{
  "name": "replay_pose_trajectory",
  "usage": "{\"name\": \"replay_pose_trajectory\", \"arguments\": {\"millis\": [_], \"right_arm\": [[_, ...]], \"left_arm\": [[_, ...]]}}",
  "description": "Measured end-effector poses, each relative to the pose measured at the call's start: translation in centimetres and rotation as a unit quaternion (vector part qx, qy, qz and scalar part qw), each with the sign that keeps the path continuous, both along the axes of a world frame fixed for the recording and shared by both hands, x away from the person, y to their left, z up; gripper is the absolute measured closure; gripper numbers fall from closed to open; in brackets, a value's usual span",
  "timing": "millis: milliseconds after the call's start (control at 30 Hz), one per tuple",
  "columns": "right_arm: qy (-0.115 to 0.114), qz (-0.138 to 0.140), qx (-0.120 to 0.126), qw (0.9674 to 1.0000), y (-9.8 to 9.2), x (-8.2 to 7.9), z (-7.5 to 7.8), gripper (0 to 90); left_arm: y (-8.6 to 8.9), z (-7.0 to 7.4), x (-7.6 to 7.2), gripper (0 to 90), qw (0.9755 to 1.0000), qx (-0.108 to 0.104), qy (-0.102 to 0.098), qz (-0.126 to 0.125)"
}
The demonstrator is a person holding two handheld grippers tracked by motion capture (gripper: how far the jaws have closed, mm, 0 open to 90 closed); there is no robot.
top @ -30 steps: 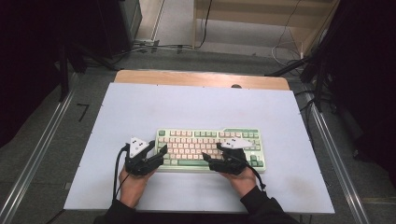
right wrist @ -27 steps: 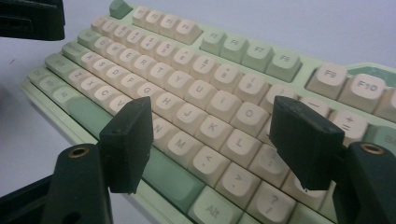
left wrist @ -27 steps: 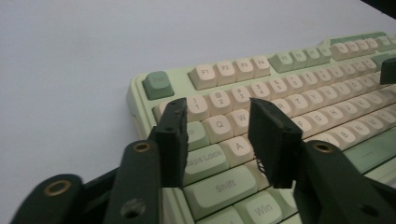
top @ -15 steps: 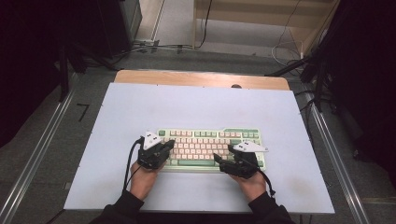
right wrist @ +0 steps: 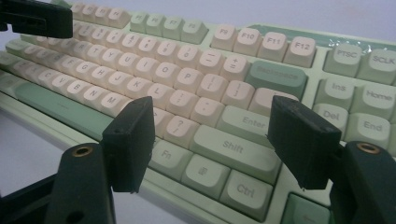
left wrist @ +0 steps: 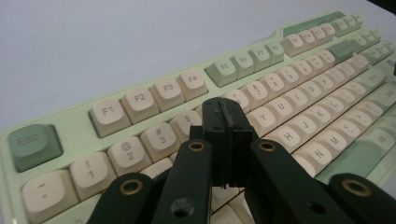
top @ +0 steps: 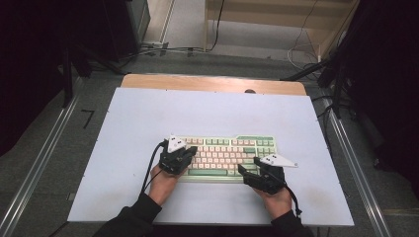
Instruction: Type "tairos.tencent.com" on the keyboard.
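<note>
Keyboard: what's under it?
The keyboard lies flat on the white table. The table directly beneath is covered. The shut left tongs hover over its left keys.

The left gripper (top: 182, 157) is held in the left hand (top: 163, 180) with its 2 jaws pressed flat together, nothing seen between them. The right gripper (top: 249, 174) is gripped by the right hand (top: 276, 197), its jaws set wide apart and empty. Both forearms are extended from the bottom edge, dark sleeves drawn to the wrists.
</note>
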State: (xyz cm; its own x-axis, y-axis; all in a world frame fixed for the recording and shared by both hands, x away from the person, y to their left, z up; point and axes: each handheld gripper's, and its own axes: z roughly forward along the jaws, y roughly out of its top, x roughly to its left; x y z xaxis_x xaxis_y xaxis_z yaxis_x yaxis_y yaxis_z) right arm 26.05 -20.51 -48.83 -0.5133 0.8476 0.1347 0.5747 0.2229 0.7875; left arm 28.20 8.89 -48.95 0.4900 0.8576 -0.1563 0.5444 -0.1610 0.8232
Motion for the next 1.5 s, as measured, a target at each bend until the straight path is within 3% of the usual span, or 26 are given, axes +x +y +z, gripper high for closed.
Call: {"name": "replay_pose_trajectory", "arguments": {"millis": [567, 1500], "right_arm": [[0.002, -0.031, 0.002, 0.9995, -1.6, -0.8, 0.0, 30.7], [0.001, -0.03, -0.001, 0.9996, -1.6, -0.8, -0.1, 30.8]], "left_arm": [[-1.9, -0.2, 0.8, 90.0, 0.9997, 0.009, 0.007, -0.023], [-2.1, -0.4, 0.8, 90.0, 0.9994, 0.019, 0.014, -0.026]]}}
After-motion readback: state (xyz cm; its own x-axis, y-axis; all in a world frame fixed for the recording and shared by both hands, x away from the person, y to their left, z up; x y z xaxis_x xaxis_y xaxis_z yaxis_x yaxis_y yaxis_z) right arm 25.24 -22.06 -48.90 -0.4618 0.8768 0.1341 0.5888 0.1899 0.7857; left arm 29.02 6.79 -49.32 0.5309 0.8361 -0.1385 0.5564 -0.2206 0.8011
